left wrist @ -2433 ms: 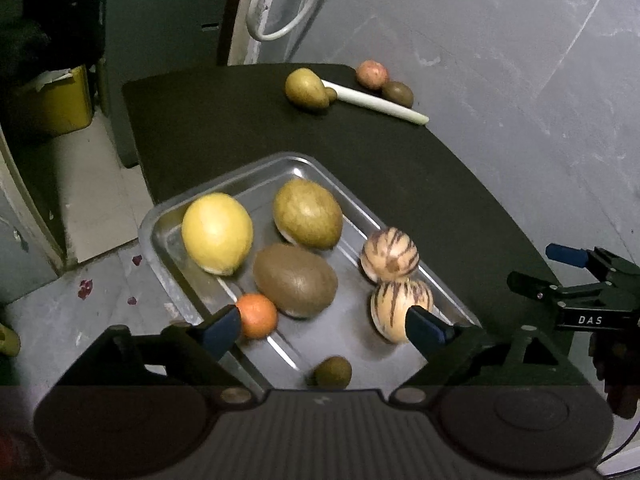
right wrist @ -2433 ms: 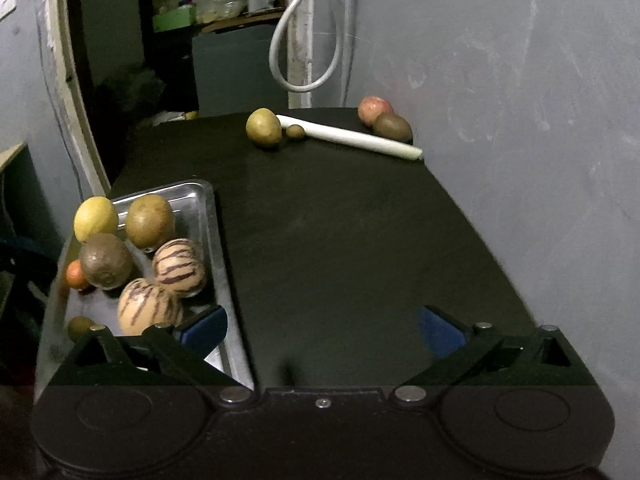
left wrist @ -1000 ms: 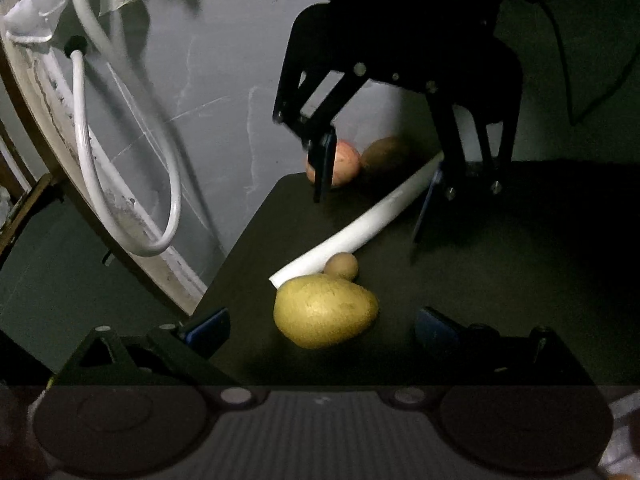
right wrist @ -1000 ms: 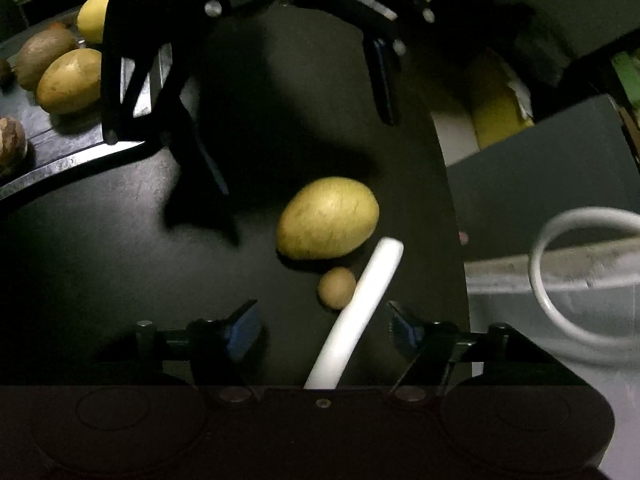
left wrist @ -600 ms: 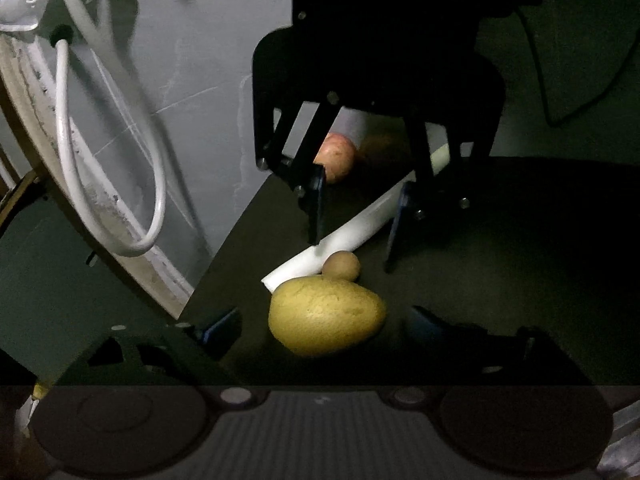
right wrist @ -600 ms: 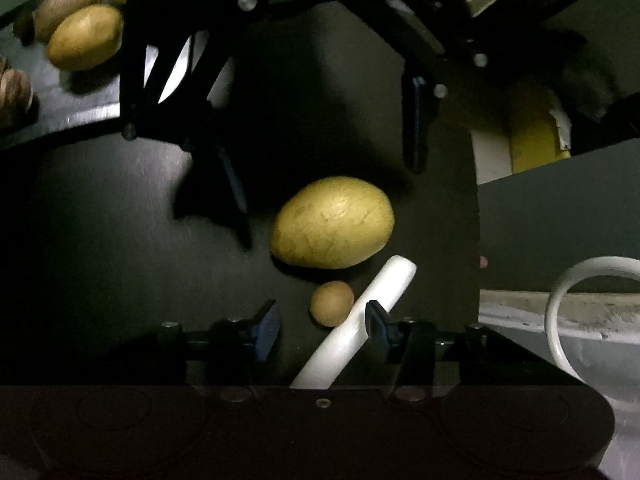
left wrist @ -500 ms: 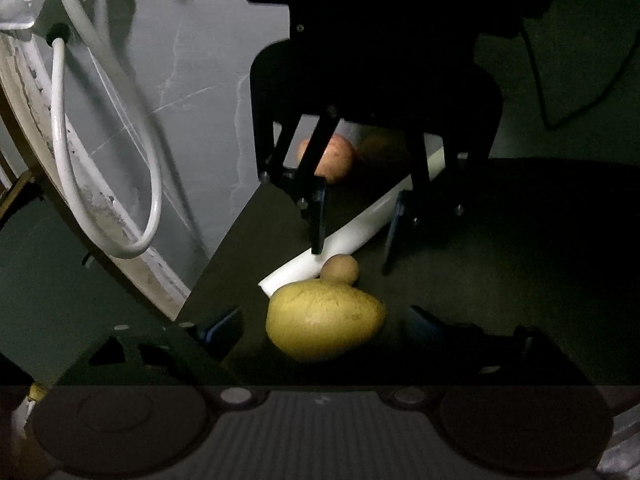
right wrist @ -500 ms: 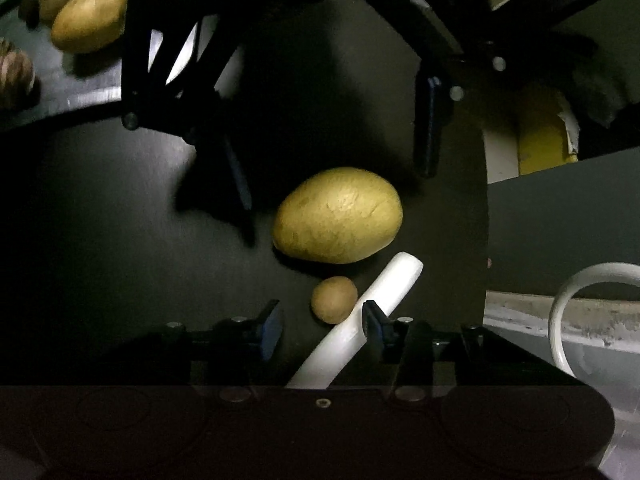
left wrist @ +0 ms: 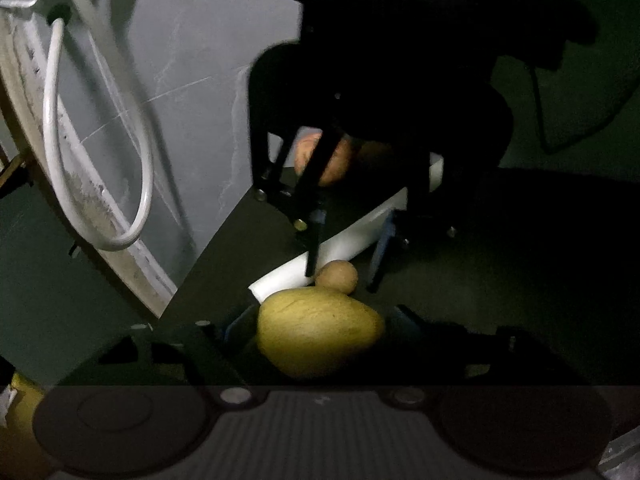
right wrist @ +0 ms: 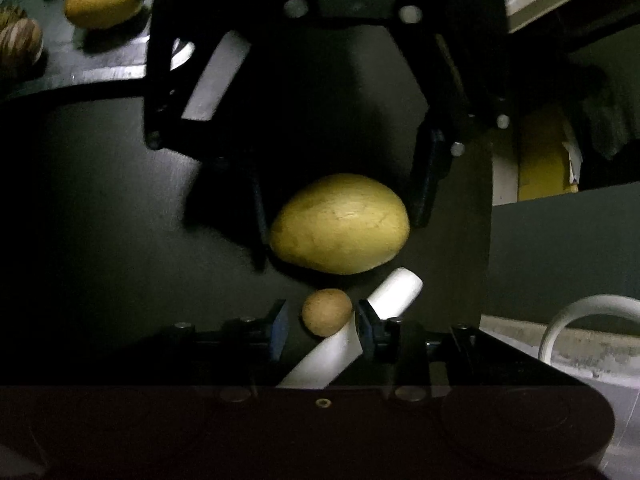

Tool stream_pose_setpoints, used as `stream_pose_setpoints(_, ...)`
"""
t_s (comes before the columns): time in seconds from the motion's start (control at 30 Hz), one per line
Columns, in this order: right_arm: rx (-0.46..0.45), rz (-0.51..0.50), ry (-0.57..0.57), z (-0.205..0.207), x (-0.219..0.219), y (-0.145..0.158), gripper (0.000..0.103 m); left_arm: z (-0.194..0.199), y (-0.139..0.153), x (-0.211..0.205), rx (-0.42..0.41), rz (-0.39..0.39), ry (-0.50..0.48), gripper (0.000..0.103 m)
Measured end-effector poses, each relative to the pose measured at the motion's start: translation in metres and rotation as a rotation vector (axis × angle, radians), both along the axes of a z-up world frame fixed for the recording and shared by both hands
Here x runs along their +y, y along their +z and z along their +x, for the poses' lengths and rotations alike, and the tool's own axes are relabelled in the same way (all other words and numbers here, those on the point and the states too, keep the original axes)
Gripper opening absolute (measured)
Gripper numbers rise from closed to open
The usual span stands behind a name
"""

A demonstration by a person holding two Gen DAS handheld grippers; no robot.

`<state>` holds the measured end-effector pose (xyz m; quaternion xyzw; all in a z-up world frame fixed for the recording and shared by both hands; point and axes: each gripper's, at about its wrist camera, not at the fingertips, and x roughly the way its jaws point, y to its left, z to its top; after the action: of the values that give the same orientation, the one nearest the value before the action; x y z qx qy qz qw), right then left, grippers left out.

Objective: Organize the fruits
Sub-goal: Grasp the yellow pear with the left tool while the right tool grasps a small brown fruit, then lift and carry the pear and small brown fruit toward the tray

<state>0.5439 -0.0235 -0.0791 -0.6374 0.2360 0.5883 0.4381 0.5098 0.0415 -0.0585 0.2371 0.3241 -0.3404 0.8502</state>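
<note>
A large yellow-green fruit lies on the black table between the fingers of my left gripper, whose pads stand close at its two ends; the right wrist view shows it too. A small brown round fruit lies just past it, between the narrowed fingers of my right gripper, with small gaps on both sides. It also shows in the left wrist view. The two grippers face each other.
A white stalk lies against the small fruit. A reddish fruit and a brown one sit behind the right gripper. The metal tray with several fruits is at the far left. A white hose hangs on the wall.
Both grippers have moved in. The left one now straddles the large yellow-green fruit and has narrowed. The right one has closed further around the small brown fruit.
</note>
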Motion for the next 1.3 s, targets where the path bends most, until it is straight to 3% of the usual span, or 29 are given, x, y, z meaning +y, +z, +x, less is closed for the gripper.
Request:
stream_pose_setpoints(0.23, -0.001, 0.016, 0.001, 0.003, 0.0, -0.005, 0.036, 0.002, 0.002, 0.007, 0.031, -0.028, 0.042, 0.071)
stream_pose_setpoints(0.53, 0.002, 0.0, -0.014, 0.008, 0.004, -0.008, 0.036, 0.007, 0.004, 0.003, 0.051, -0.007, 0.029, 0.071)
stream_pose_setpoints(0.7, -0.018, -0.001, -0.025, 0.007, 0.004, -0.01, 0.029, 0.009, -0.001, -0.004, 0.066, 0.013, 0.04, 0.073)
stream_pose_setpoints(1.07, 0.003, 0.049, -0.145, 0.011, 0.0, -0.011, 0.029, 0.009, 0.003, 0.016, 0.138, -0.067, 0.216, 0.072)
stream_pose_setpoints(1.3, 0.023, 0.083, -0.285, 0.011, 0.0, -0.009, 0.029, 0.01, 0.004, 0.019, 0.159, -0.061, 0.32, 0.072)
